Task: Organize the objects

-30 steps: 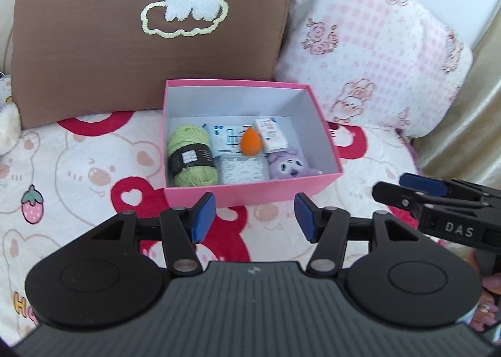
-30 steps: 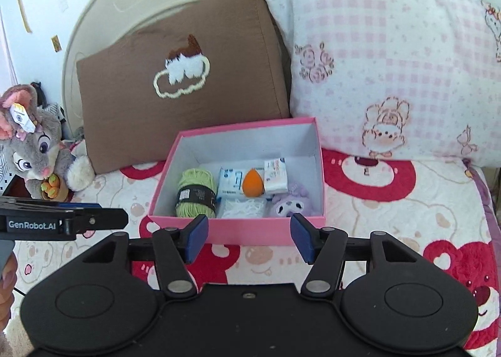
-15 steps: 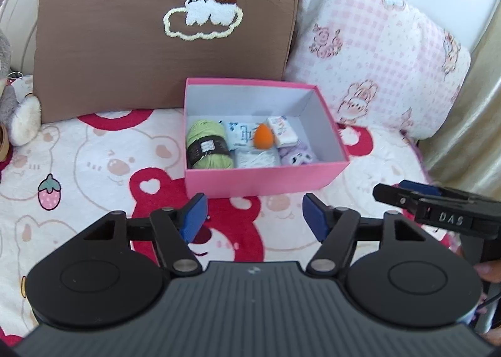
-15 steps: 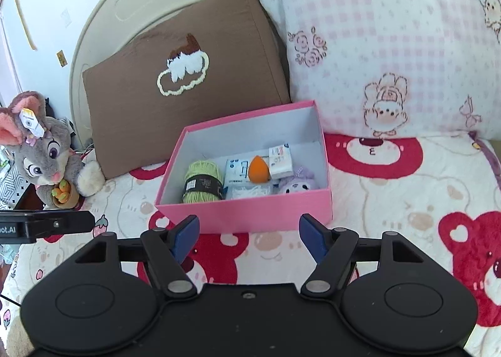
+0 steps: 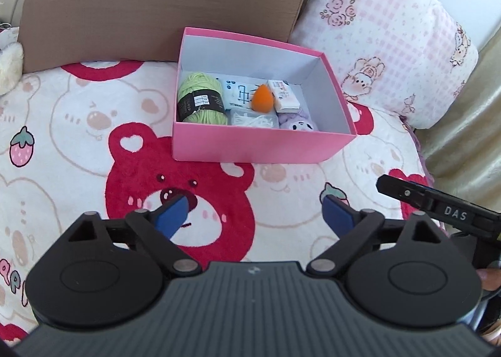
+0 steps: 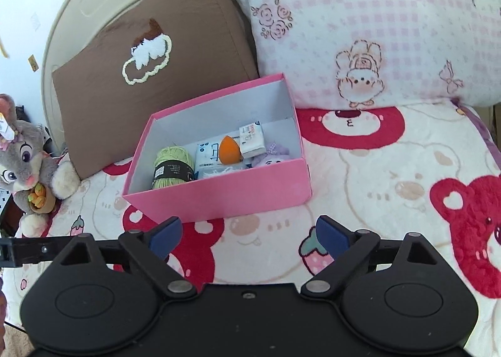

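Note:
A pink box [image 5: 263, 147] [image 6: 238, 192] stands on the bear-print blanket. Inside lie a green yarn ball [image 5: 200, 98] [image 6: 172, 167], an orange teardrop sponge [image 5: 263, 98] [image 6: 229, 150], a blue-and-white packet [image 5: 238, 90], a small white carton [image 5: 284, 95] [image 6: 252, 137], a clear bag of white string [image 5: 253, 117] and a purple plush [image 5: 299, 123] [image 6: 272, 156]. My left gripper [image 5: 255, 214] is open and empty, in front of the box. My right gripper [image 6: 249, 233] is open and empty, also short of the box.
A brown pillow [image 5: 141, 2] [image 6: 150, 75] and a pink checked pillow [image 5: 385, 43] [image 6: 375, 28] lean behind the box. A grey rabbit plush [image 6: 25, 165] sits at the left. The right gripper's side shows in the left wrist view [image 5: 438, 209].
Both grippers have drawn back from the box and risen, so the box looks smaller and farther. Both jaws have opened wider. The box contents have not moved.

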A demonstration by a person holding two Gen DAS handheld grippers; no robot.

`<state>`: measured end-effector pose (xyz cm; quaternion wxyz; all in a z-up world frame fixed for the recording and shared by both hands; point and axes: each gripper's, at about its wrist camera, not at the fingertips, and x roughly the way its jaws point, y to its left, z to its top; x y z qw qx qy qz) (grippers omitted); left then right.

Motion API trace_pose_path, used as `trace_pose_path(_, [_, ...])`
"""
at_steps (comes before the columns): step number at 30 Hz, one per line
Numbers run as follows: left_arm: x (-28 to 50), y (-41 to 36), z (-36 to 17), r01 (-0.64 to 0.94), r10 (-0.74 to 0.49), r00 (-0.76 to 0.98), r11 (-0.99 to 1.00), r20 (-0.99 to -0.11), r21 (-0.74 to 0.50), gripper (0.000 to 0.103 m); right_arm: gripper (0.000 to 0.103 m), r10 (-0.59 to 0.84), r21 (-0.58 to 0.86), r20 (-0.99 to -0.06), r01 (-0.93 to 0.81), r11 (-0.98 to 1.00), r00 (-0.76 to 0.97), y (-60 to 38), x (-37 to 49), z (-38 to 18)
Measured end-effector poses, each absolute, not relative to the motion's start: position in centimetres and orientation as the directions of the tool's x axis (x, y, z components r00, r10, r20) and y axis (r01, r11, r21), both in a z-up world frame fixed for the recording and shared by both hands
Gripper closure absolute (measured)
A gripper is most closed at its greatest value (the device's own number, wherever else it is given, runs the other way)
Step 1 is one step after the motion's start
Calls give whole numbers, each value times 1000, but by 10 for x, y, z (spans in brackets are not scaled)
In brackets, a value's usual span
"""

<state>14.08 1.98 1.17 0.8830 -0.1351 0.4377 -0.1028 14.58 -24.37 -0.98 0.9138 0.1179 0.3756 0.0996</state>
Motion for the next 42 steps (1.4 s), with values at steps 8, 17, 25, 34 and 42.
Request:
trace_pose_path(8, [147, 14, 0, 65, -279, 565, 953, -776, -295, 2, 8, 251, 265, -666, -92, 960, 702, -240, 141, -9])
trace_pose_path(17, [146, 3, -4, 47, -183, 562, 981, -807, -190, 2, 8, 248, 222, -691, -127, 967, 679, -228, 137, -8])
trace_pose_path(25, [149, -3, -6, 26, -127, 558, 990, -820, -136, 2, 8, 192, 157, -711, -114, 981, 676, -221, 135, -9])
trace_pose_path(34, [144, -5, -2, -9, -77, 561, 995, -824, -99, 2, 8, 129, 95, -718, -87, 992, 684, -215, 132, -2])
trace_pose_path(42, [145, -4, 2, -11, -81, 540, 995, -838, -104, 2, 8, 129, 83, -747, -101, 991, 653, -210, 131, -2])
